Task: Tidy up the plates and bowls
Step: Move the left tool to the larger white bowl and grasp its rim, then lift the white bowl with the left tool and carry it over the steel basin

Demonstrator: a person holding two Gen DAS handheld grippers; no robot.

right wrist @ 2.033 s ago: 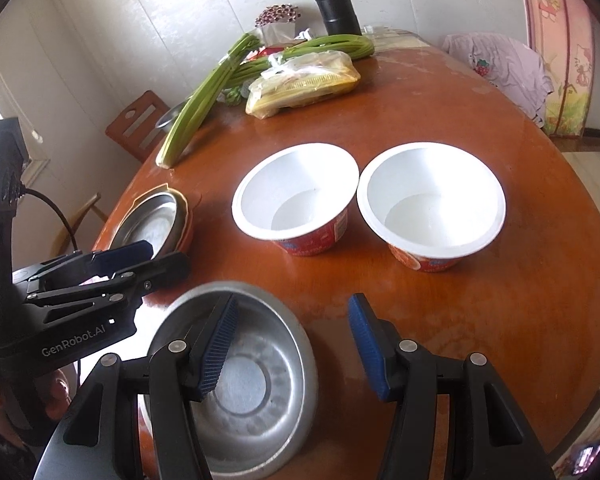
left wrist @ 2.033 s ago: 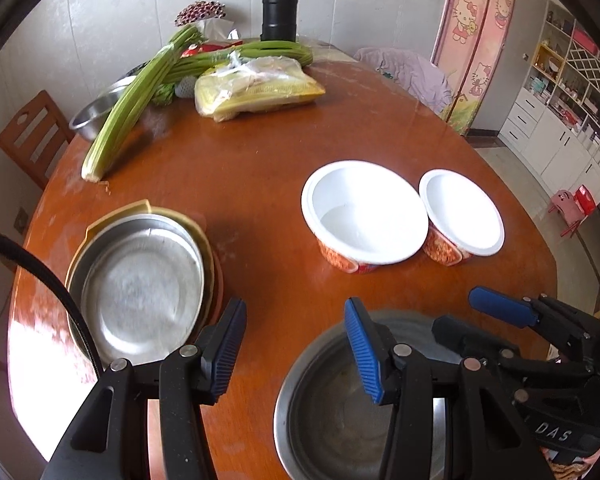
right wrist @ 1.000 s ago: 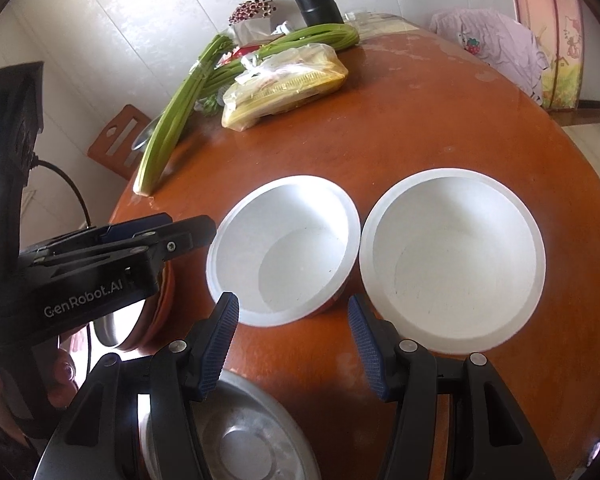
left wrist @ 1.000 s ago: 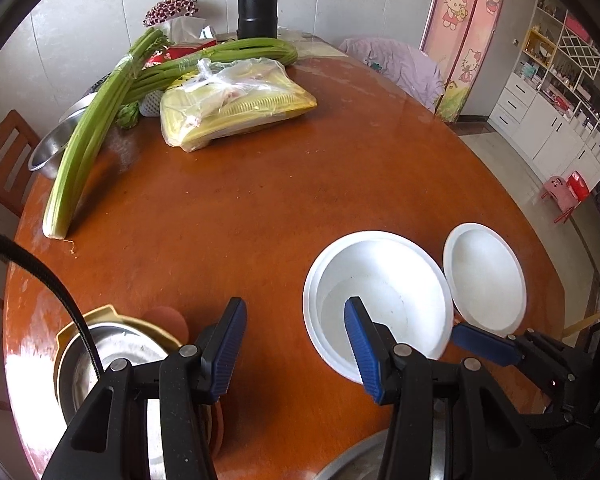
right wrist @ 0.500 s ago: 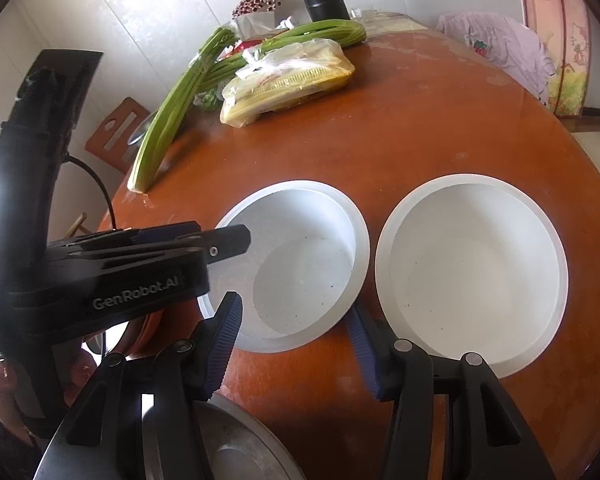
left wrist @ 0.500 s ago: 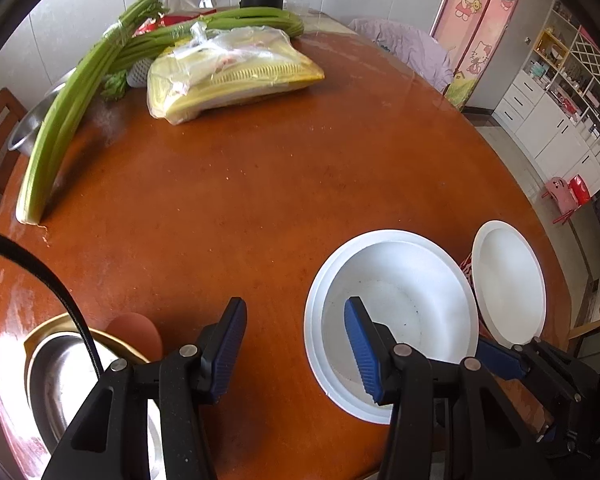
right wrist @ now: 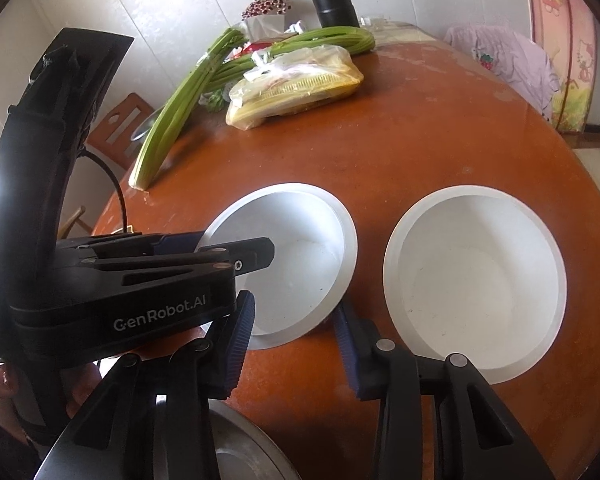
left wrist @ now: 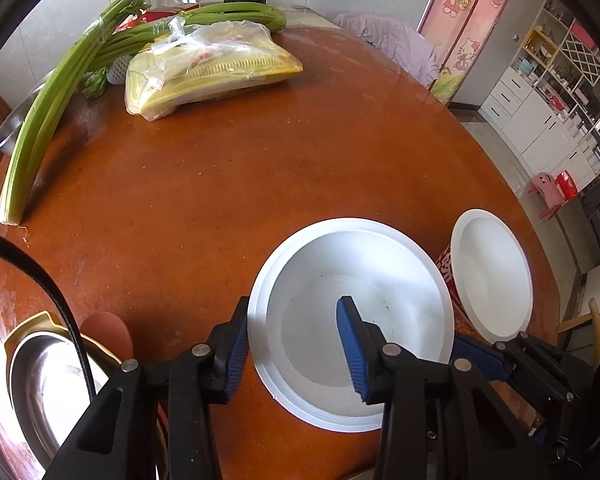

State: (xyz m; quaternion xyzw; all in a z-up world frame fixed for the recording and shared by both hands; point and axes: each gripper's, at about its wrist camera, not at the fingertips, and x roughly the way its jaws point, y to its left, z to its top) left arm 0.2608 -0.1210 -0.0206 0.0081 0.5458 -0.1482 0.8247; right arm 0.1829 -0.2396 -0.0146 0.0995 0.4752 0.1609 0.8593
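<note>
White bowl [left wrist: 352,320] sits on round table [left wrist: 220,200] beside second white bowl [left wrist: 492,276]. Left gripper [left wrist: 292,344] jaws just narrowed, straddling its near-left rim. Right gripper [right wrist: 296,344] closed to narrowest, pads astride its near edge; contact unclear.

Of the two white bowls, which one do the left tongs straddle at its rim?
The white bowl nearer the celery: the left tongs, which have just been closing, have its rim between them. The other white bowl stands beside it.
</note>
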